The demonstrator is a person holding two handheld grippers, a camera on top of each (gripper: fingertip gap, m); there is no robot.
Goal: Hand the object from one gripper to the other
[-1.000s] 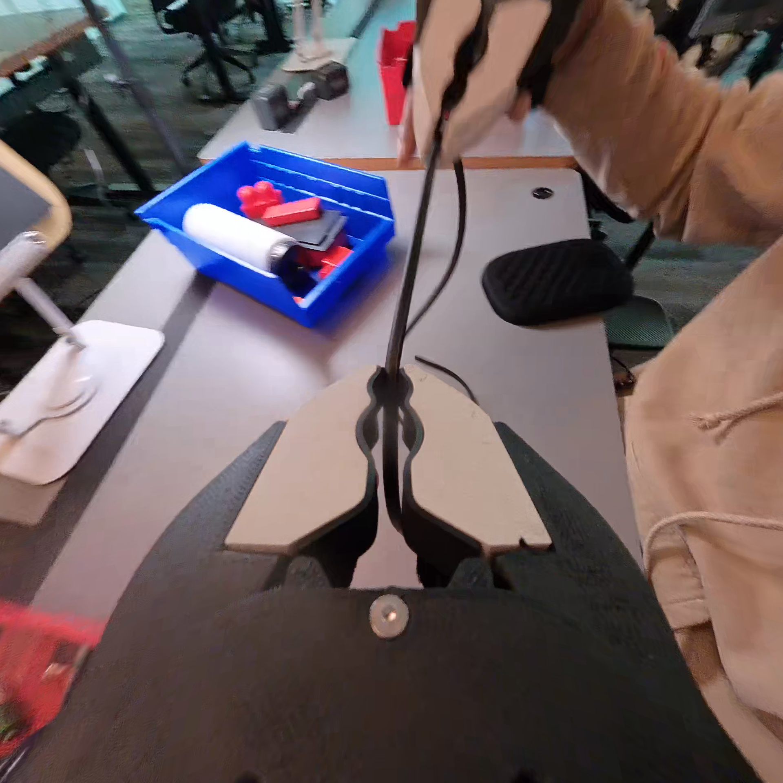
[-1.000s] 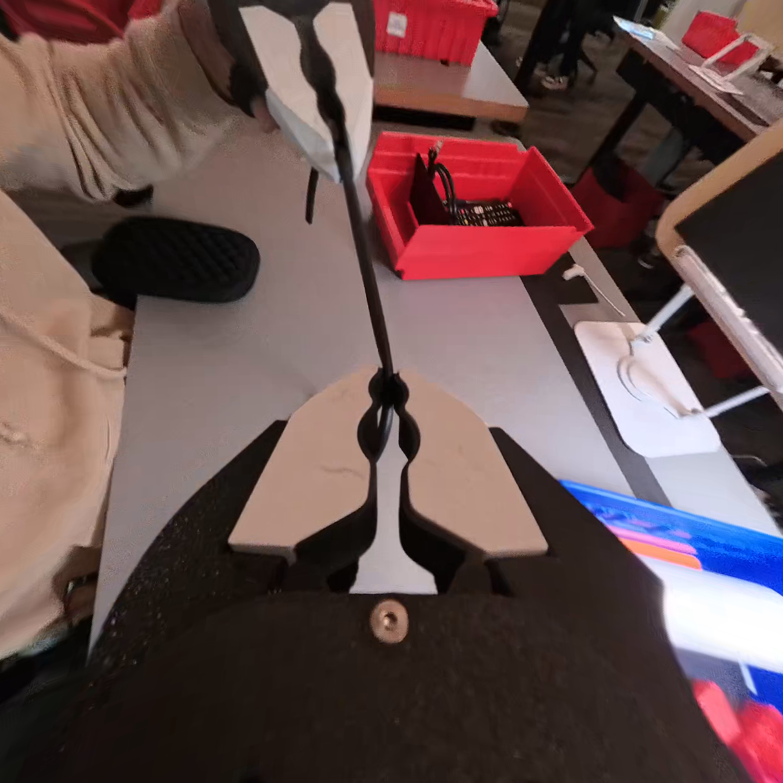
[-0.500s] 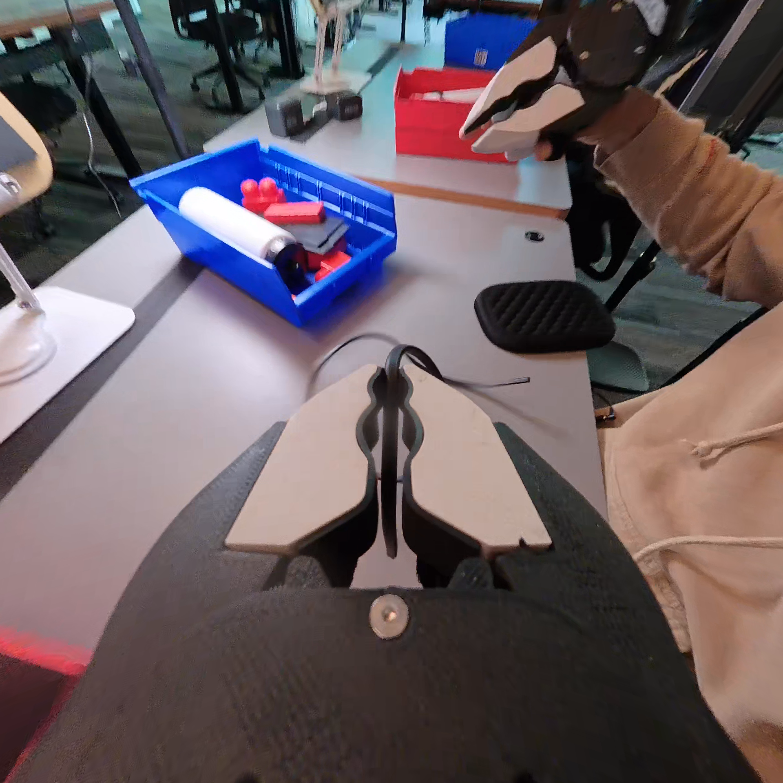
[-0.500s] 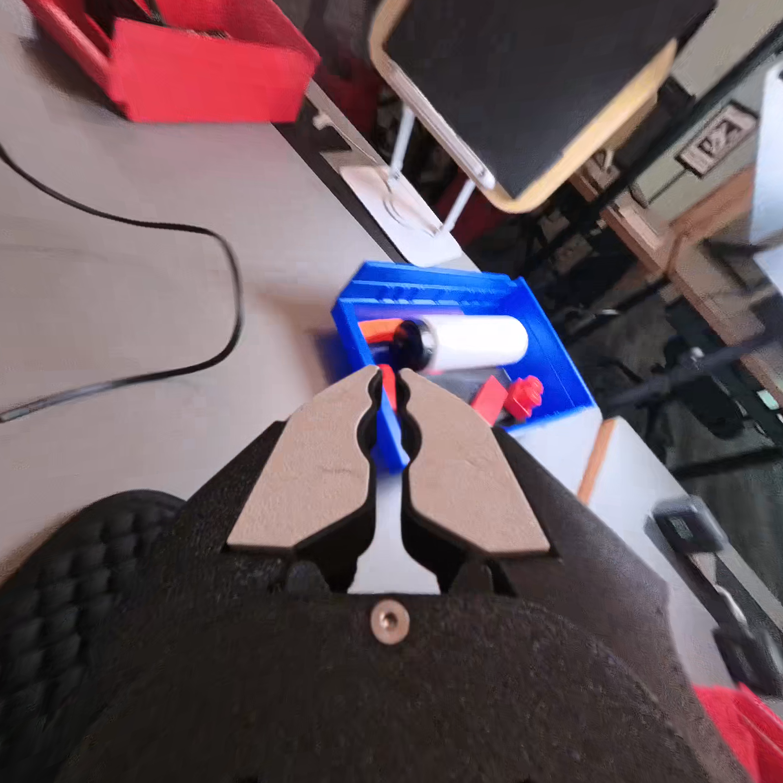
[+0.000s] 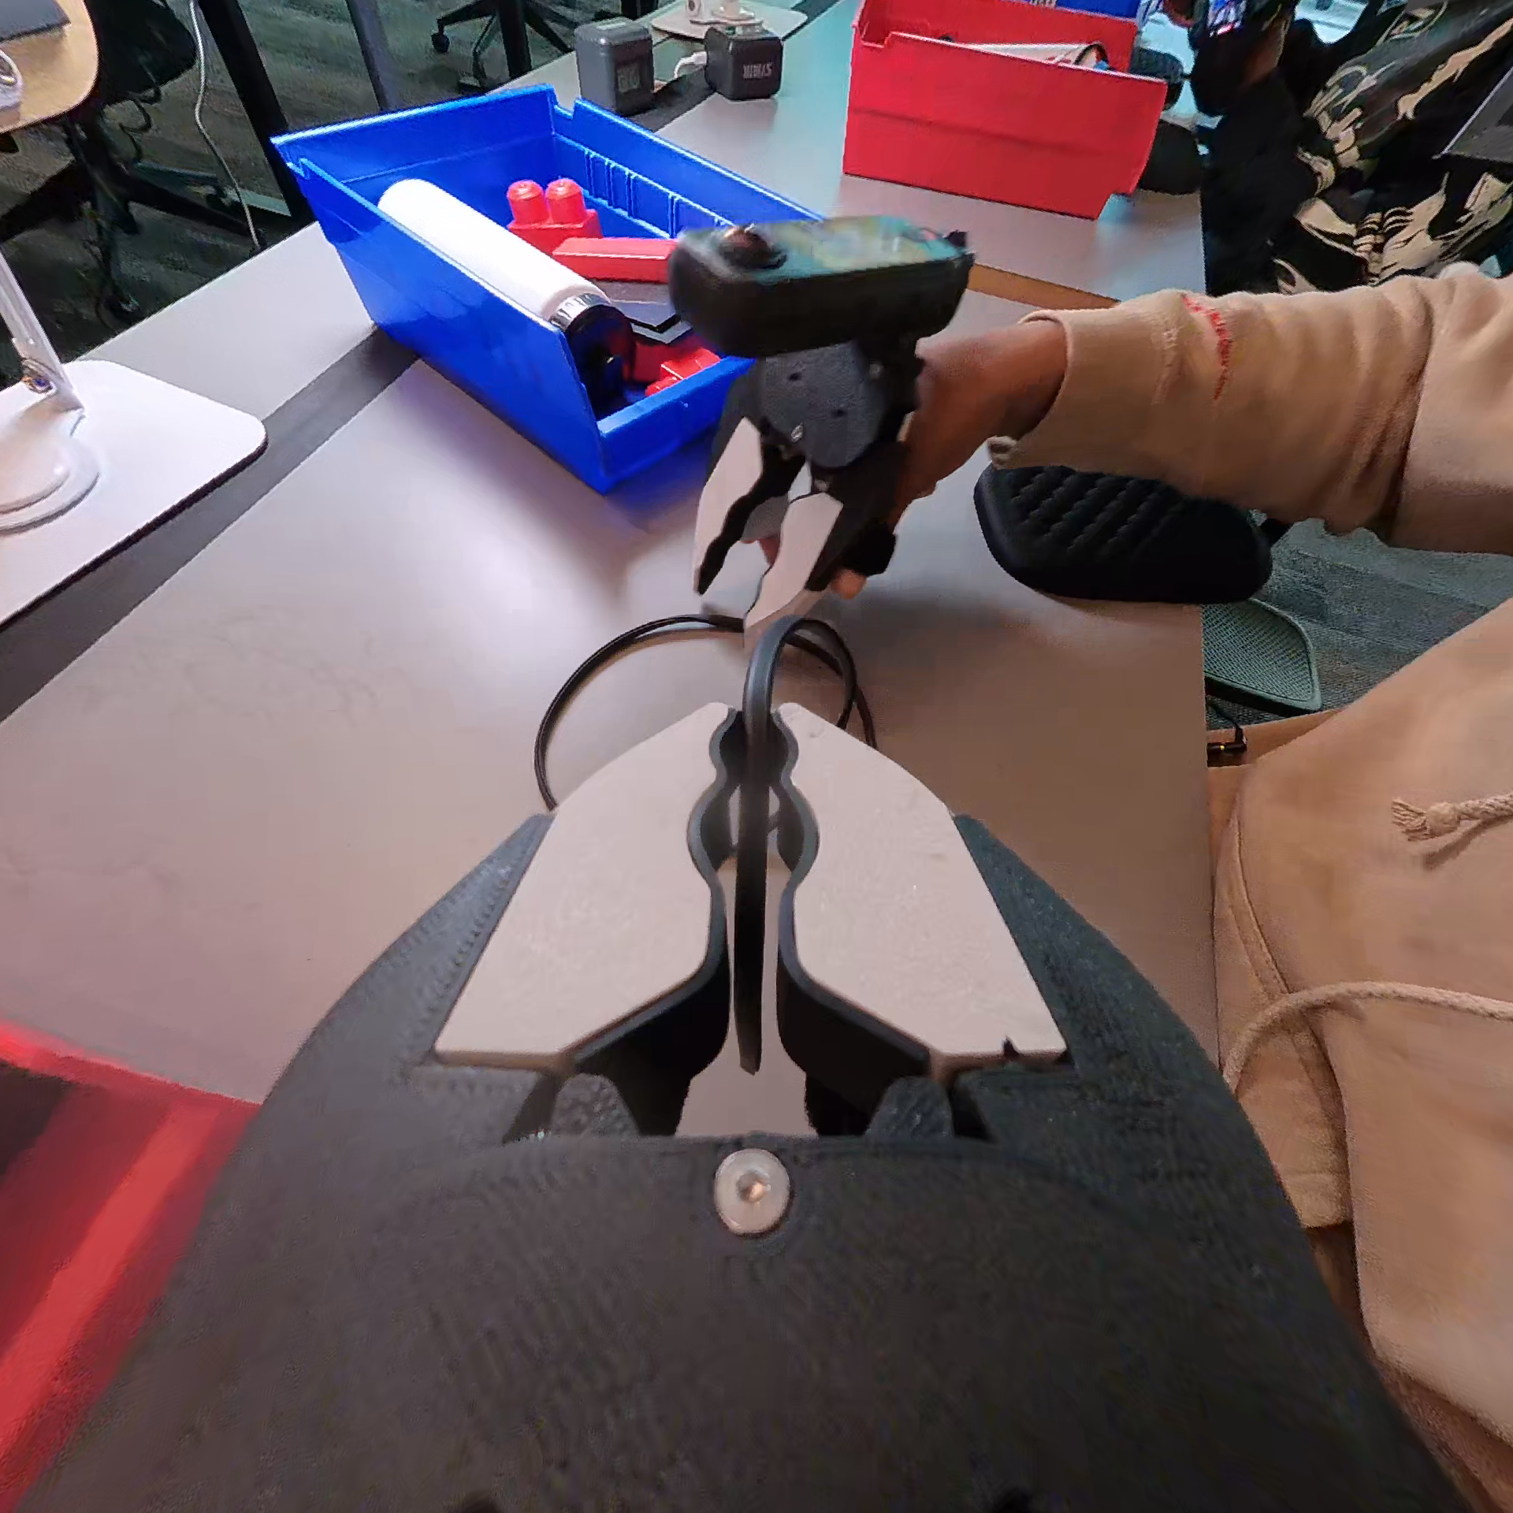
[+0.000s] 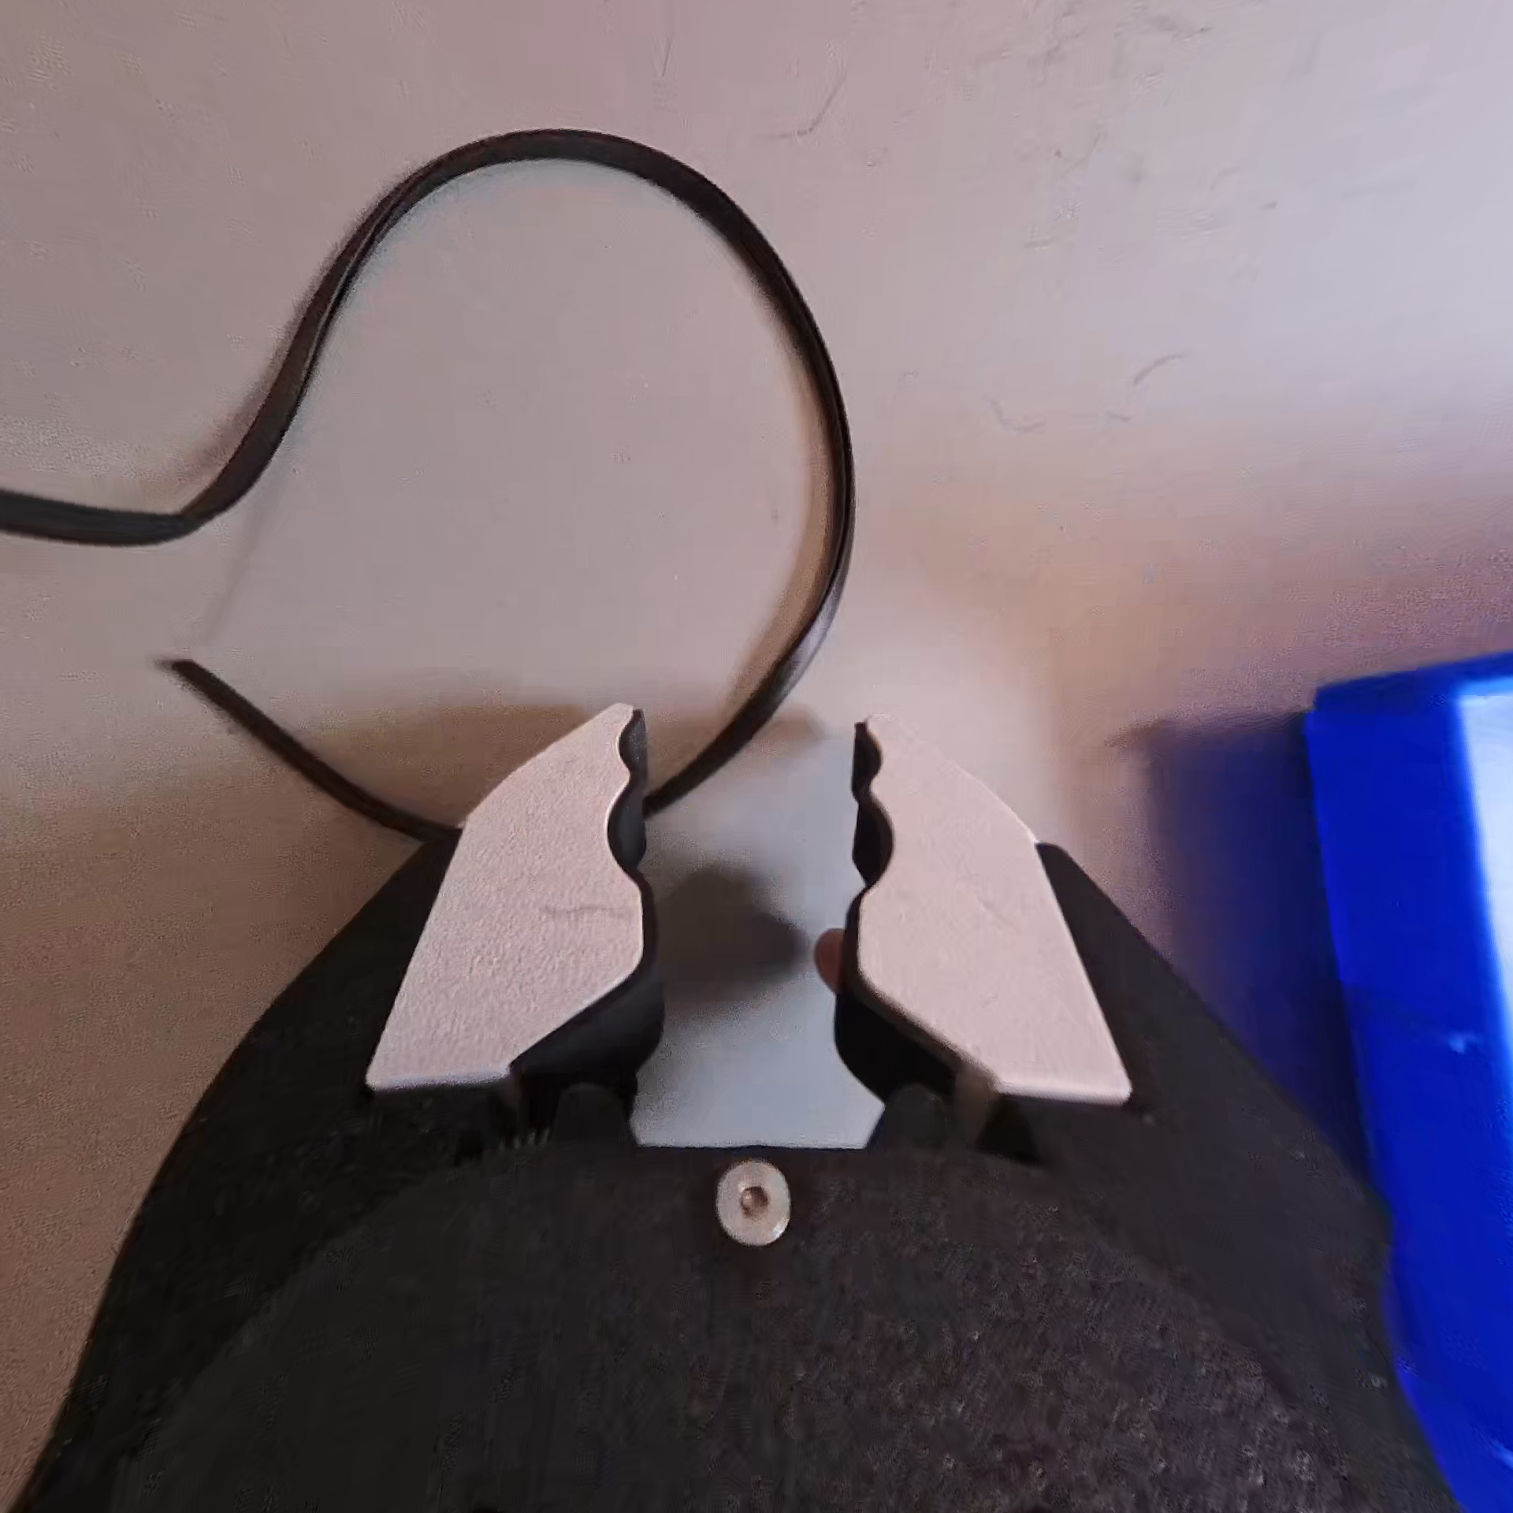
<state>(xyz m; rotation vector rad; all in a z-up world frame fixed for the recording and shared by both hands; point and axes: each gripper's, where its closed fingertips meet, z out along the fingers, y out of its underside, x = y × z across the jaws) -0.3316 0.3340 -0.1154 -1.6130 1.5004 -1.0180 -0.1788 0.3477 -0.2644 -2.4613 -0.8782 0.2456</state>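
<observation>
Cable tie [image 5: 751, 860], black and thin, is pinched between the closed fingers [image 5: 606, 884] of the left gripper [image 5: 751, 724]; one end runs back between them, and the rest arches forward out of the tips and curls into a loop [image 6: 573, 344] lying on the grey worktop [image 5: 286, 655]. Right gripper [image 6: 745, 741] points steeply down over that loop with its fingers [image 6: 524, 892] spread apart and nothing between them; the strap passes just beside the tip of one finger, and whether they touch cannot be told. In the left wrist view the same gripper [image 5: 733, 589] hangs just beyond the loop, held by a hand [image 5: 958, 409] in a tan sleeve. Behind it a blue bin [image 5: 458, 270] holding a white cylinder [image 5: 483, 237] and red blocks [image 5: 557, 205] sits toward the far left of the worktop. A black armrest pad [image 5: 1122, 524] lies off the right edge, and a red bin [image 5: 991, 106] stands farther back on another table.
</observation>
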